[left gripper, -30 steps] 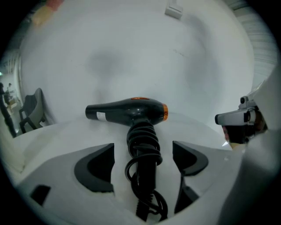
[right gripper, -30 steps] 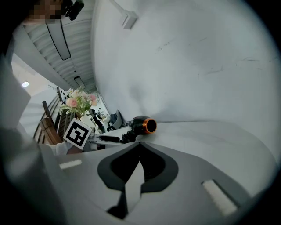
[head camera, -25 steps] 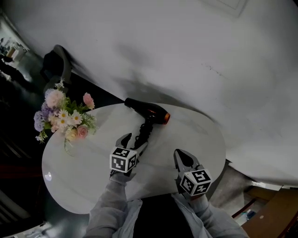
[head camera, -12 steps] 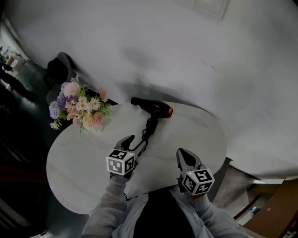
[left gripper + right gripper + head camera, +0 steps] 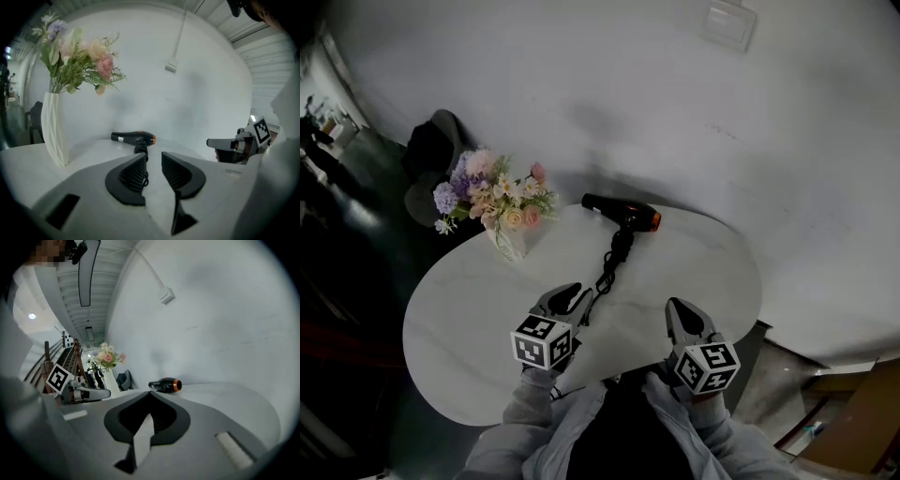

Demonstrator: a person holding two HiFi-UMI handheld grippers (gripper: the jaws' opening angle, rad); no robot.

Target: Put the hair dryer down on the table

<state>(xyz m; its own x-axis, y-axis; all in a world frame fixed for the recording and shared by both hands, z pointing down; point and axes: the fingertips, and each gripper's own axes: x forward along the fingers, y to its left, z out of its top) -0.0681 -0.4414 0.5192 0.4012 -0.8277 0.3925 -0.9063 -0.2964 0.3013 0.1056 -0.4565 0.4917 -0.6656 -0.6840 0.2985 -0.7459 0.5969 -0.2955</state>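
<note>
A black hair dryer (image 5: 623,214) with an orange nozzle ring lies on its side at the far part of the white oval table (image 5: 469,309). Its black cord (image 5: 609,267) trails toward me. My left gripper (image 5: 567,300) hovers at the near end of the cord, well short of the dryer body. Its jaws are closing, with a narrow gap and nothing between them. In the left gripper view the hair dryer (image 5: 136,137) lies beyond the left gripper (image 5: 153,157). My right gripper (image 5: 682,317) is shut and empty near the table's front edge. The right gripper (image 5: 151,393) points toward the hair dryer (image 5: 165,385).
A white vase of pastel flowers (image 5: 502,202) stands at the table's far left, and in the left gripper view this vase of flowers (image 5: 56,126) is left of the dryer. A dark chair (image 5: 431,150) sits beyond the table by the white wall. Dark floor surrounds the table.
The left jaws have narrowed from wide open to a small gap. The left gripper has drawn back from the dryer's handle and cord. The head view has shifted, so the dryer looks farther away.
</note>
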